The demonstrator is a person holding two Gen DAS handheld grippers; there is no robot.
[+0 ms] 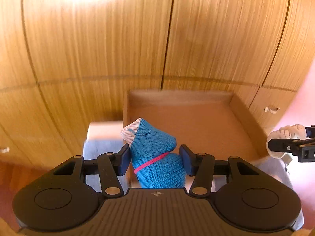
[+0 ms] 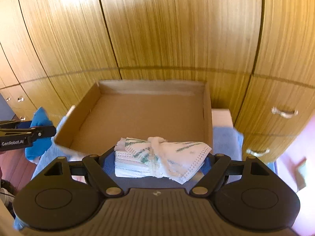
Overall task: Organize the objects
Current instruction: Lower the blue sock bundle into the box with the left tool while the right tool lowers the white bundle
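Landmark: the shallow cardboard box [image 2: 141,114], open-topped, sitting on a blue cloth [image 2: 226,139] in front of wooden cabinet doors [image 2: 177,29]; every place below is given from this box.

Left gripper [image 1: 155,158]: held just off the box's left near corner, outside its wall; its fingers [image 1: 124,160] are clenched on a rolled blue sock.

Blue sock [image 1: 155,153]: a rolled bundle with a pink stripe and a white patch at the top, pinched on both sides, raised clear of the cloth and not inside the box.

Box interior: bare cardboard floor as far as both views show; nothing lies in it.

Right gripper [image 2: 159,160]: at the near edge of the box, toward its right side; its fingers stand wide but clasp a white bundle from both ends.

White bundle [image 2: 161,157]: folded white fabric with green print, tied round the middle with a white strip, held at the box's near rim, not set down inside.

Done so far: both bundles appear picked up, one in each gripper.

Left to do: by my judgement, carry each over the rim, place them inside the box, let go.
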